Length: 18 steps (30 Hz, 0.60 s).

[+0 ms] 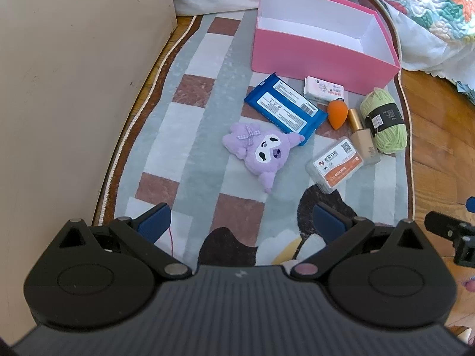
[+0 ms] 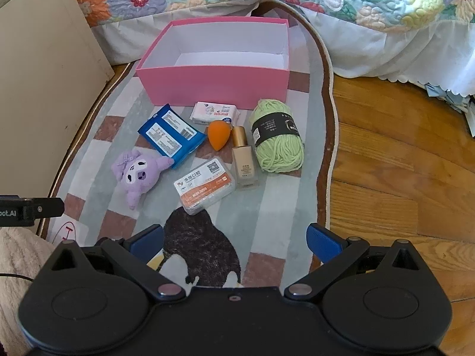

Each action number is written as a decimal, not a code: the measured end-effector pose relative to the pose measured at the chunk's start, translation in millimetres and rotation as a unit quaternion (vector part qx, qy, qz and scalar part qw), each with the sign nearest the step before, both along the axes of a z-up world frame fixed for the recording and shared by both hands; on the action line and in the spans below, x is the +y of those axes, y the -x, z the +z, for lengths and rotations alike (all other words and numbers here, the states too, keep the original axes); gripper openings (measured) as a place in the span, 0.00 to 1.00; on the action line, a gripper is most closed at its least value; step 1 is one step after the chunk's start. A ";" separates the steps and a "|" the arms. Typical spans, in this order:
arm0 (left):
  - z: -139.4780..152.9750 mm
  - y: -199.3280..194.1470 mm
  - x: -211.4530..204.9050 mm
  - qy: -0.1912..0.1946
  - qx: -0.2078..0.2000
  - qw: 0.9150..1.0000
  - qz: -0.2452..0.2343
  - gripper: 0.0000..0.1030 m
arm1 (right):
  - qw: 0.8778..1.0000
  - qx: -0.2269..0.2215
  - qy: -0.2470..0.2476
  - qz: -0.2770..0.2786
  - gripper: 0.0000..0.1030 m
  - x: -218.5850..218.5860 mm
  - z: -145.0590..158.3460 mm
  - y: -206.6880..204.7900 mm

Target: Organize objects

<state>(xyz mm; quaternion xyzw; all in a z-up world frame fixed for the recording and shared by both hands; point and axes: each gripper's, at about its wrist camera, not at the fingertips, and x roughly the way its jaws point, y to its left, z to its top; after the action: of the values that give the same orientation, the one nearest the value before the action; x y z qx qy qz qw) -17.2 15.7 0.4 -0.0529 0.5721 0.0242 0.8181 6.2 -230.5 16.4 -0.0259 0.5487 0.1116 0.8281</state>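
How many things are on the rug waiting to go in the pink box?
7, all in front of the box: blue packet, tissues, orange sponge, bottle, green yarn, purple plush, card case. Nothing looks hidden.

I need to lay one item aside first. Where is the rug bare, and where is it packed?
Bare: the rug strip between the yarn and its right edge, and the left side between the plush and cabinet. The pink box is empty. Packed: sponge, bottle and yarn.

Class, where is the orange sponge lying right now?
The orange sponge lies on the rug, in front of the pink box, between the blue packet and the bottle.
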 end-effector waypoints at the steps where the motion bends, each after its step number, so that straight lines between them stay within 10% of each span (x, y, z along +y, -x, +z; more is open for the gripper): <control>1: -0.1 0.6 -1.3 -0.001 0.000 1.000 -0.001 1.00 | 1.000 0.002 -0.001 0.004 1.00 0.6 -0.2 0.1; 18: 28.1 -2.4 -8.5 -0.040 -0.085 0.995 -0.040 1.00 | 0.994 -0.073 0.007 0.086 0.94 5.9 30.3 2.5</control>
<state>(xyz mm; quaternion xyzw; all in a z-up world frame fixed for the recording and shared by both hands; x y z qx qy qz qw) -14.8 7.2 28.5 0.0007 0.5009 0.0098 0.8655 3.7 -224.5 46.7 -0.0866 0.4832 0.1762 0.8532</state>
